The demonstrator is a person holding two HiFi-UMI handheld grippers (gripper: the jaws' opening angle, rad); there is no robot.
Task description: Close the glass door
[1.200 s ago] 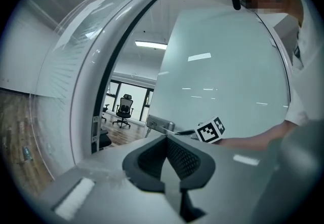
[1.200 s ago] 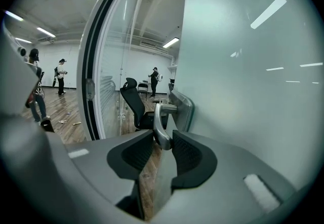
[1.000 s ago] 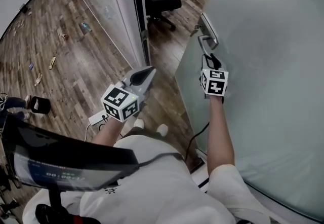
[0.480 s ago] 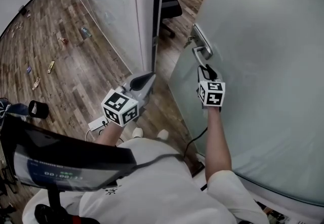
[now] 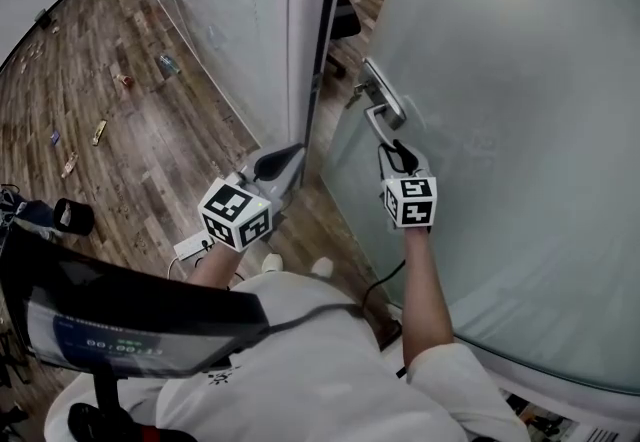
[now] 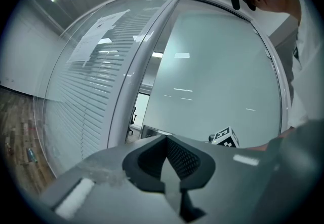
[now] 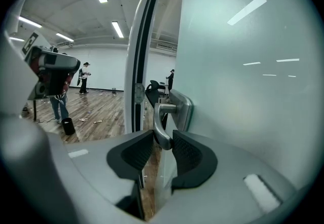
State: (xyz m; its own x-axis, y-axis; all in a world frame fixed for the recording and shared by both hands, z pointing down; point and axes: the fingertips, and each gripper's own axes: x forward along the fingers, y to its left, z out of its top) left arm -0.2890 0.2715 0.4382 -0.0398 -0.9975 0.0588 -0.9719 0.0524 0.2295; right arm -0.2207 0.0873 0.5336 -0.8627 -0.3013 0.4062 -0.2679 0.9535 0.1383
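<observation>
Risk of slip: right gripper [image 7: 162, 143] fingers clamp only end of lever handle [image 7: 163, 115] on glass door [image 5: 500, 130], ajar just right of frame post [image 5: 322, 30] — jerky pull could pop grip or slam glass. Left gripper [image 5: 287, 158] fingers pressed together, empty, near gap — pinch hazard.

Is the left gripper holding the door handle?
No, the left gripper is shut on nothing; the right gripper clamps the door handle.
</observation>
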